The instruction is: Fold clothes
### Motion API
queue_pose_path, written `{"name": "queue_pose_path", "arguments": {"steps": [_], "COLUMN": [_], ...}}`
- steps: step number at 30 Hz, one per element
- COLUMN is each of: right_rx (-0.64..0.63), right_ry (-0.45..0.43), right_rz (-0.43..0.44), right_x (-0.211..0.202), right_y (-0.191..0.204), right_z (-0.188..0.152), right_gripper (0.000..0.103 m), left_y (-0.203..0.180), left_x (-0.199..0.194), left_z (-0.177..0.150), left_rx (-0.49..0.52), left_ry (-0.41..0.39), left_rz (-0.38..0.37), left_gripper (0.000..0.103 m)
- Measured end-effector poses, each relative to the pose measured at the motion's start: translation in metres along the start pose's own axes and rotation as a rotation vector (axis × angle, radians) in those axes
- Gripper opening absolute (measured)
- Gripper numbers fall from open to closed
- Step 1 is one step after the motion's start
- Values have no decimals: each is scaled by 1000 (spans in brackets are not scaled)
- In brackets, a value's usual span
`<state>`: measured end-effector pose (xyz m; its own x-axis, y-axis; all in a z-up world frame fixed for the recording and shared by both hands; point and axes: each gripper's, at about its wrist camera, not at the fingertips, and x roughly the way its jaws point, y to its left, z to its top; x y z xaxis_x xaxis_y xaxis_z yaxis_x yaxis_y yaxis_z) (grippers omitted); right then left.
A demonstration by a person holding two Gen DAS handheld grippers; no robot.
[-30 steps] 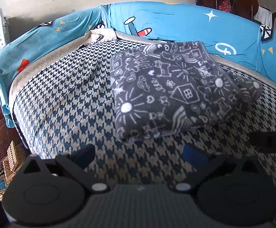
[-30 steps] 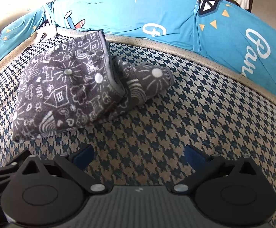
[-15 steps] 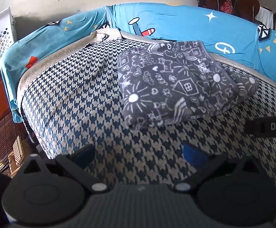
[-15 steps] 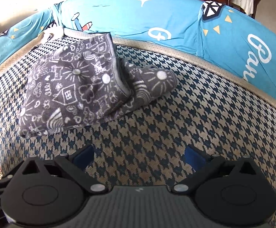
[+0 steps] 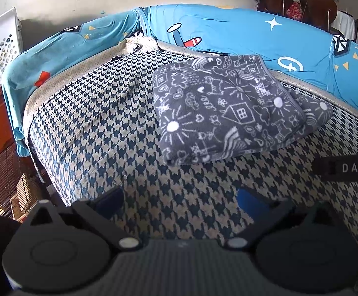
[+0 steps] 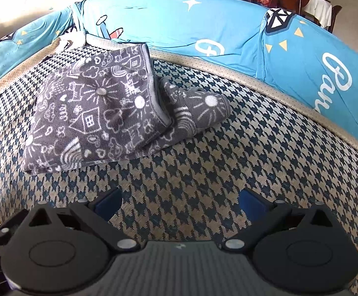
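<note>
On houndstooth cushion (image 5: 100,128), one folded garment (image 5: 228,113).

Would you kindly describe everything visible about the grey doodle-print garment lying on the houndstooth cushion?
The grey garment looks like soft fleece, printed with white doodles: houses, suns, hearts, clouds. It lies folded into a rough rectangle with a thin grey hem on its right edge; a rumpled lower layer sticks out past that edge. It rests flat on the houndstooth cushion, its far corner near the blue cover. Neither the left gripper nor the right gripper touches it.
</note>
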<state>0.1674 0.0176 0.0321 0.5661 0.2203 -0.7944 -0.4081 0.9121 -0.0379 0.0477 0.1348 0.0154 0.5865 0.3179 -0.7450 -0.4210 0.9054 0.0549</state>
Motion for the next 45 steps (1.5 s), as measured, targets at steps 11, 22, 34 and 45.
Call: {"name": "queue_pose_path", "arguments": {"steps": [11, 22, 34, 45], "right_rx": [-1, -1, 5, 9], "right_ry": [4, 6, 10, 12], "right_rz": [1, 2, -7, -10], "right_x": [1, 1, 1, 1], "right_y": [1, 0, -2, -2], "right_z": [-1, -2, -2, -2], "right_gripper": [102, 102, 102, 102], "left_y": [1, 0, -2, -4], "left_x": [-1, -1, 1, 0], "left_z": [2, 1, 2, 3], "left_rx": [-3, -1, 10, 27], "left_ry": [-5, -4, 1, -10], "left_rz": [3, 0, -1, 25], "left_gripper": [103, 103, 103, 103]}}
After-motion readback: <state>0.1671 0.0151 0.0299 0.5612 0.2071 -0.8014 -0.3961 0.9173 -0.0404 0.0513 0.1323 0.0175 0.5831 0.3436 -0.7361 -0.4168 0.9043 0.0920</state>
